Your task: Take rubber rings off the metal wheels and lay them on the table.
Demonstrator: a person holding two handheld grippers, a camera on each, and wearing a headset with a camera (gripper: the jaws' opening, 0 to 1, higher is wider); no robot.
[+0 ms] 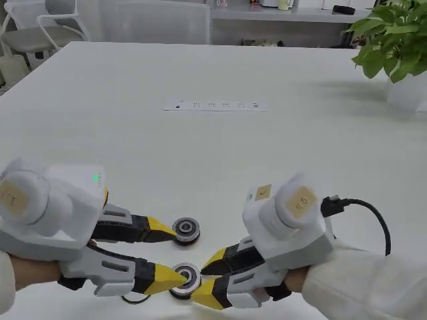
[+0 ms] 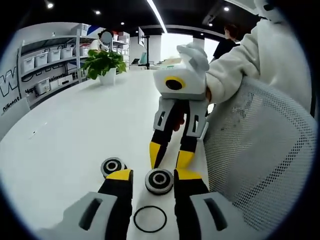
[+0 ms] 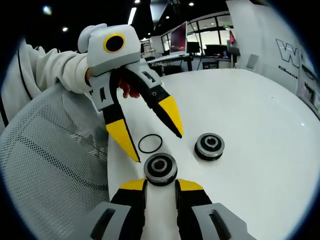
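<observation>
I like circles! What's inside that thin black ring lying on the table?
Just bare white table inside the rubber ring. In the head view, the left hand-held gripper covers most of it.

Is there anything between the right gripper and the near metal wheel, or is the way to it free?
Nothing visible stands between them. The near wheel lies directly ahead of the right gripper, whose jaws are open, on bare table. The left gripper meets the same wheel from the far side, and a loose rubber ring lies beyond it.
</observation>
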